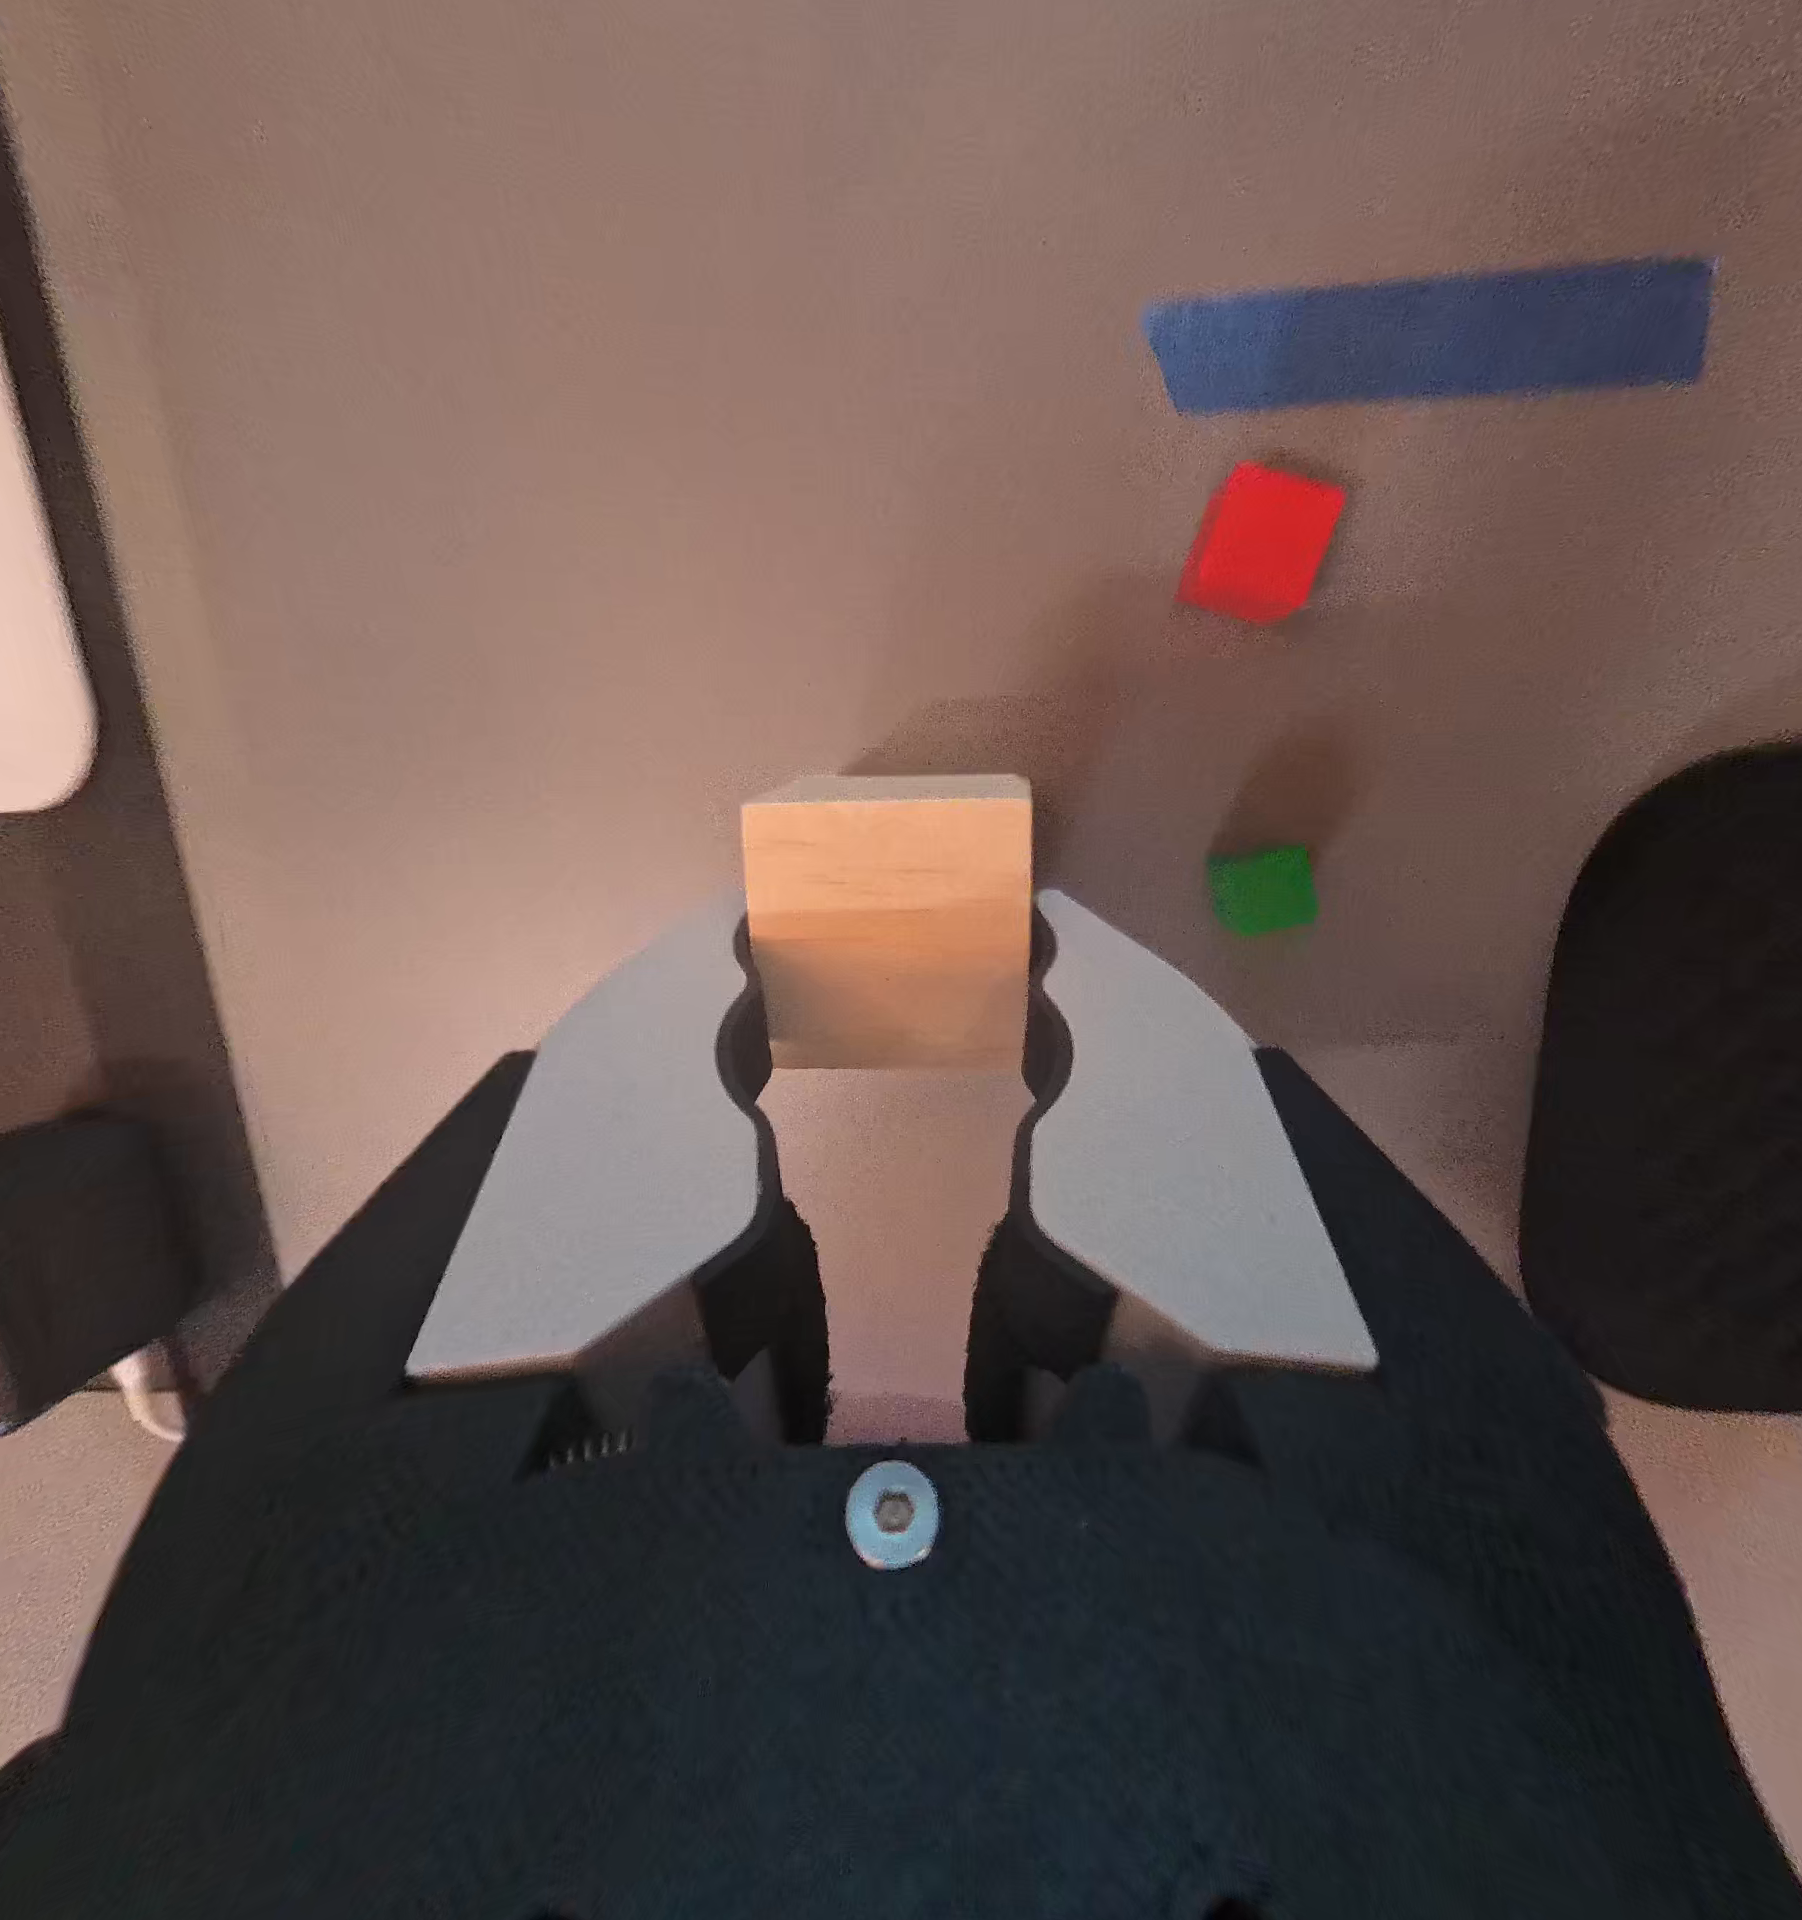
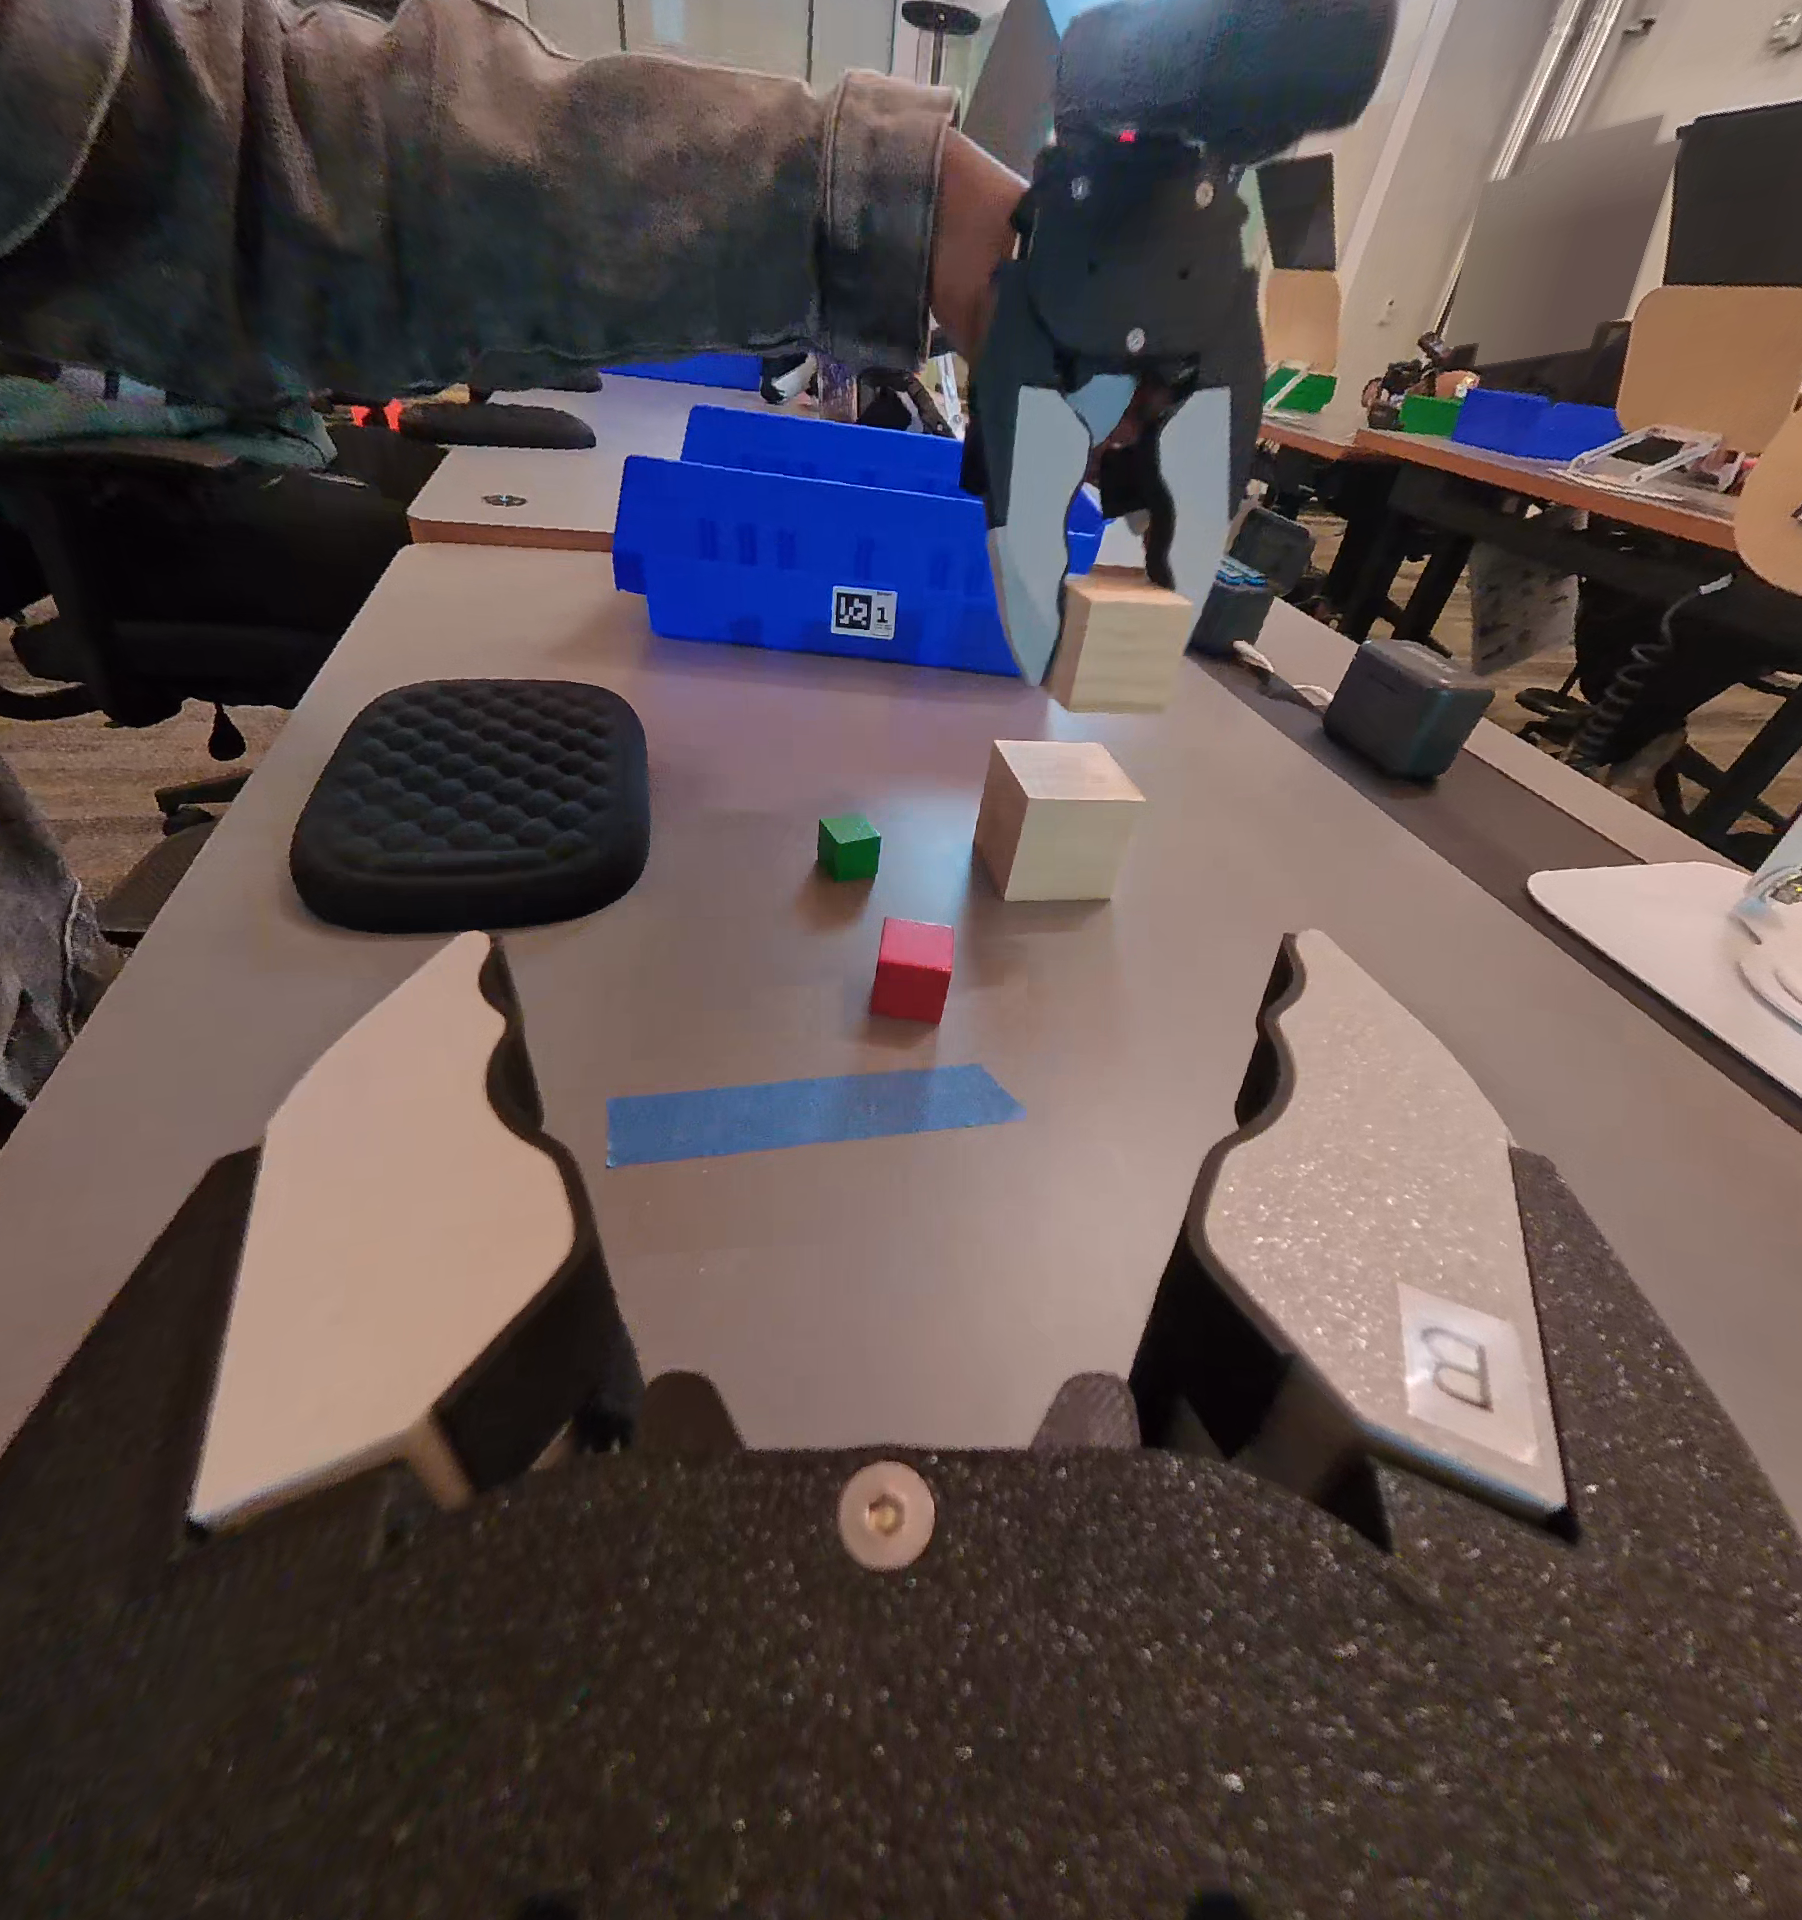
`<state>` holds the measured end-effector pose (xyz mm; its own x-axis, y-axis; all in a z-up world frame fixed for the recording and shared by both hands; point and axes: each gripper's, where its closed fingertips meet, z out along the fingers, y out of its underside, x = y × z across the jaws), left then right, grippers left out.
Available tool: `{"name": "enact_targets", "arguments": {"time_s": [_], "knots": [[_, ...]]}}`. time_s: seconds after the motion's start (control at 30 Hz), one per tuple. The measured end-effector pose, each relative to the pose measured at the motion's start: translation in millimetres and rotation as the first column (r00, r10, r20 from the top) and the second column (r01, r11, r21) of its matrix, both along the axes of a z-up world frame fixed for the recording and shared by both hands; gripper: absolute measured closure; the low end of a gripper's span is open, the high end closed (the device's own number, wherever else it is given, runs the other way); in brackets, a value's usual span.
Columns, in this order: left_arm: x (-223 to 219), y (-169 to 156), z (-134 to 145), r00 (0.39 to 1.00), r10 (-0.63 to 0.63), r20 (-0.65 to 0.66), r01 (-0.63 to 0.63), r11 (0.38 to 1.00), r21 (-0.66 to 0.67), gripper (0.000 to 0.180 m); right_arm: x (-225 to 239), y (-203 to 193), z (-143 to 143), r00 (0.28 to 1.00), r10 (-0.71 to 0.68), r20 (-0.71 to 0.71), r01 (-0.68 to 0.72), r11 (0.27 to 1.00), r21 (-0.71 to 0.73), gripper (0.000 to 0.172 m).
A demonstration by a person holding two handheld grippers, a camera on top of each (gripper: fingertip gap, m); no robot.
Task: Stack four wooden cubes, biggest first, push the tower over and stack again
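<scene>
My left gripper (image 1: 889, 935) is shut on a plain wooden cube (image 1: 889, 914), with both pads pressed on its sides. The right wrist view shows this gripper (image 2: 1110, 623) holding the cube (image 2: 1120, 644) in the air above the table, behind and above a larger plain wooden cube (image 2: 1058, 821) that rests on the table. A small green cube (image 2: 848, 847) and a red cube (image 2: 912, 968) lie on the table in front of it; they also show in the left wrist view, green (image 1: 1263, 888) and red (image 1: 1261, 542). My right gripper (image 2: 881, 1008) is open and empty, near the blue tape.
A strip of blue tape (image 2: 809, 1112) marks the grey table (image 2: 1292, 1039). A black padded rest (image 2: 471, 800) lies to the left, blue bins (image 2: 803, 561) stand at the back, a dark grey box (image 2: 1406, 707) and a white stand base (image 2: 1697, 966) are on the right. A person's sleeve (image 2: 461, 208) reaches across.
</scene>
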<state>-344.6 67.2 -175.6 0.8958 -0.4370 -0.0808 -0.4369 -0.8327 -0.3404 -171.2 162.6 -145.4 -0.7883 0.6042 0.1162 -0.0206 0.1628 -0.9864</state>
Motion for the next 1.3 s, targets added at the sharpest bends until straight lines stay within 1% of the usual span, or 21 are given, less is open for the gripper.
{"name": "enact_targets", "arguments": {"time_s": [0.1, 0.2, 0.3, 0.73, 0.83, 0.9, 0.93, 1.0, 1.07, 1.1, 1.13, 1.17, 1.23, 1.3], "knots": [[-2, -13, -21, 0.997, -0.060, -0.044, 0.056, 0.996, -0.068, 0.134, -1, -2, -2, 1.000, 0.005, 0.008, -0.005, 1.000, 0.004, 0.040], [-2, -12, -30, 0.996, -0.069, -0.058, 0.064, 0.994, -0.092, 0.134, -1, -3, -4, 1.000, 0.007, 0.015, -0.007, 1.000, 0.009, 0.040], [-5, -10, -31, 0.995, -0.062, -0.079, 0.053, 0.993, -0.104, 0.134, -2, -2, -5, 1.000, 0.005, 0.017, -0.005, 1.000, 0.008, 0.040], [-6, -9, -33, 0.998, 0.024, -0.059, -0.030, 0.995, -0.095, 0.134, -1, -3, -5, 1.000, 0.008, 0.014, -0.008, 1.000, 0.007, 0.041], [-8, -5, -24, 0.996, 0.052, -0.073, -0.056, 0.997, -0.045, 0.118, -2, -2, -5, 1.000, 0.006, 0.014, -0.006, 1.000, 0.006, 0.041], [-3, 6, -8, 0.994, 0.070, -0.089, -0.066, 0.997, 0.044, 0.109, -2, -2, -5, 1.000, 0.005, 0.015, -0.006, 1.000, 0.005, 0.041], [5, 14, 3, 0.993, 0.063, -0.104, -0.052, 0.994, 0.101, 0.109, -2, -2, -5, 1.000, 0.005, 0.016, -0.005, 1.000, 0.006, 0.041], [33, 29, 18, 0.988, -0.011, -0.152, 0.039, 0.983, 0.180, 0.110, -2, -2, -5, 1.000, 0.005, 0.017, -0.005, 1.000, 0.006, 0.041], [65, 42, 22, 0.968, -0.105, -0.226, 0.154, 0.965, 0.214, 0.113, -2, -2, -5, 1.000, 0.006, 0.015, -0.006, 1.000, 0.001, 0.040], [83, 43, 16, 0.960, -0.170, -0.223, 0.215, 0.956, 0.197, 0.118, -2, -2, -4, 1.000, 0.006, 0.012, -0.006, 1.000, -0.003, 0.040], [99, 41, 4, 0.952, -0.235, -0.194, 0.266, 0.952, 0.151, 0.120, -2, -2, -4, 1.000, 0.006, 0.011, -0.005, 1.000, -0.005, 0.040], [108, 38, -8, 0.948, -0.269, -0.169, 0.287, 0.953, 0.095, 0.121, -2, -2, -4, 1.000, 0.006, 0.011, -0.006, 1.000, -0.004, 0.040], [110, 32, -33, 0.950, -0.275, -0.147, 0.275, 0.961, -0.019, 0.124, -1, -2, -4, 1.000, 0.008, 0.008, -0.008, 1.000, 0.001, 0.040], [108, 28, -52, 0.961, -0.255, -0.104, 0.247, 0.966, -0.081, 0.127, -1, -3, -4, 1.000, 0.010, 0.004, -0.010, 1.000, 0.003, 0.040]]}}
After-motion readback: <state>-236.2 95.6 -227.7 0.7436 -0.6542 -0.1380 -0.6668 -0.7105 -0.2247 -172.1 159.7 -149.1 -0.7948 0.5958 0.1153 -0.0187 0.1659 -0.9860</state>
